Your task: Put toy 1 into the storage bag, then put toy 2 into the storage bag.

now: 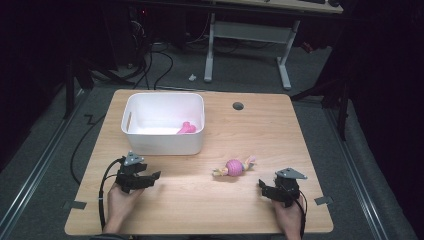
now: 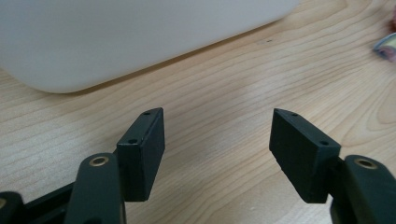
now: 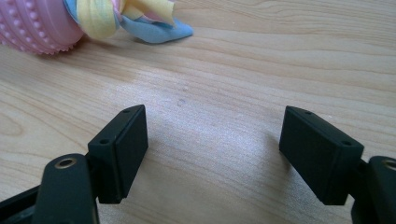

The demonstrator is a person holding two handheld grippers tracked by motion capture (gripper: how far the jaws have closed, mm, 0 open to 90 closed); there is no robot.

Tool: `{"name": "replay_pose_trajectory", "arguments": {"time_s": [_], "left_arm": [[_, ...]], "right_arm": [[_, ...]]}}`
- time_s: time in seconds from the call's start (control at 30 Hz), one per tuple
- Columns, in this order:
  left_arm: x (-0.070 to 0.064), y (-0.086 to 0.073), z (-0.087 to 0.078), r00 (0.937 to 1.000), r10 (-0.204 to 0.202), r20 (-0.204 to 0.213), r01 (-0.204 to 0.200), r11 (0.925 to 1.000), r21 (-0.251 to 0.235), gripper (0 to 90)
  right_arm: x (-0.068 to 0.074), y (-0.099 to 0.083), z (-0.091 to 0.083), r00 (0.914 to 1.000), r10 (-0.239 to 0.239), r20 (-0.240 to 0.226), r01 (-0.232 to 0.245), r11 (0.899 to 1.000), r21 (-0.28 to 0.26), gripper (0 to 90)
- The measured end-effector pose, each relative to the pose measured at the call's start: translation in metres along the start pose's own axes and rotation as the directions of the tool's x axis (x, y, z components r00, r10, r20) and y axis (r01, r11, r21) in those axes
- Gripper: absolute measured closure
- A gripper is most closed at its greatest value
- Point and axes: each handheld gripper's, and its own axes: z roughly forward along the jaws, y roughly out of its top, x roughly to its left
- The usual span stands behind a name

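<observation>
Both my grippers sit low on the light wooden worktop, near its 6 o'clock edge, hands resting behind them. Left gripper at about 7 o'clock, right gripper at about 5. Jaws on both are spread wide, nothing between them but bare wood.

The pink knobbly rubber ball with a braided pastel cloth tail through it lies flat on the worktop between the two grippers, closer to the right one, at its 11 o'clock. In the right gripper view the ball sits at the upper left, with the blue and yellow cloth end trailing toward me, well ahead of the jaw tips, not touching.

The white rectangular plastic bin stands at 10 o'clock on the worktop, open side up, with a small pink toy already inside at its near right corner. My read: toys go in the bin, and the ball is next. The left gripper faces the bin's near wall, close but apart.

Room: open wood all round the ball, so the right gripper has a straight run in. The bin's near wall is the only edge to lift over. The cable hole at 1 o'clock is out of the way. Bin interior is mostly free.
</observation>
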Motion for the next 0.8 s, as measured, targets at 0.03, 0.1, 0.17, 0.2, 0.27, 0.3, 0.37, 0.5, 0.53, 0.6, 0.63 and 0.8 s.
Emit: {"name": "replay_pose_trajectory", "arguments": {"time_s": [0.03,0.1,0.17,0.2,0.27,0.3,0.37,0.5,0.53,0.6,0.63,0.8], "left_arm": [[0.0,-0.001,0.001,1.0,0.001,-0.004,-0.001,1.0,0.001,36.1],[-0.001,-0.001,0.004,0.9999,-0.002,-0.013,0.001,1.0,-0.003,36.0],[-0.001,-0.002,0.005,0.9998,-0.002,-0.022,0.002,0.9999,-0.011,36.0],[-0.002,-0.001,0.008,0.9989,0.006,-0.046,-0.007,0.9999,-0.015,35.9],[-0.002,-0.001,0.011,0.9986,0.005,-0.052,-0.006,0.9998,-0.016,35.9],[-0.002,-0.001,0.011,0.9986,0.005,-0.052,-0.006,0.9998,-0.016,35.9],[0.0,0.0,0.015,0.9982,0.009,-0.059,-0.01,0.9998,-0.018,35.8],[-0.001,-0.001,0.017,0.9978,0.004,-0.066,-0.005,0.9999,-0.015,35.8],[0.0,-0.001,0.019,0.9979,0.005,-0.065,-0.006,0.9999,-0.013,35.8],[-0.001,-0.001,0.02,0.9978,0.005,-0.066,-0.006,0.9998,-0.018,35.7],[-0.001,-0.001,0.02,0.9978,0.005,-0.066,-0.006,0.9998,-0.018,35.7],[-0.003,0.0,0.026,0.9966,0.023,-0.079,-0.026,0.9993,-0.029,35.5]], "right_arm": [[0.0,0.0,0.0,1.0,0.0,0.0,0.0,1.0,0.0,23.7],[0.0,0.0,0.0,1.0,0.0,0.0,0.0,1.0,0.0,23.7],[0.0,0.0,0.0,1.0,-0.002,0.0,0.002,1.0,-0.001,23.7],[0.0,0.0,0.0,1.0,0.0,-0.001,0.0,1.0,0.0,23.7],[0.0,0.0,0.0,1.0,0.001,-0.002,-0.001,1.0,0.0,23.7],[0.0,0.0,0.0,1.0,0.001,-0.002,-0.001,1.0,0.0,23.7],[-0.001,0.001,0.001,1.0,-0.004,-0.007,0.004,1.0,-0.001,23.7],[-0.001,0.001,0.001,0.9999,-0.007,-0.009,0.007,1.0,-0.001,23.6],[-0.001,0.001,0.001,0.9999,-0.007,-0.01,0.007,1.0,-0.001,23.6],[-0.001,0.001,0.001,0.9999,-0.007,-0.011,0.007,1.0,-0.001,23.6],[-0.001,0.001,0.001,0.9999,-0.007,-0.011,0.007,1.0,-0.001,23.6],[-0.003,0.002,0.002,0.9993,-0.026,-0.028,0.026,1.0,-0.003,23.1]]}}
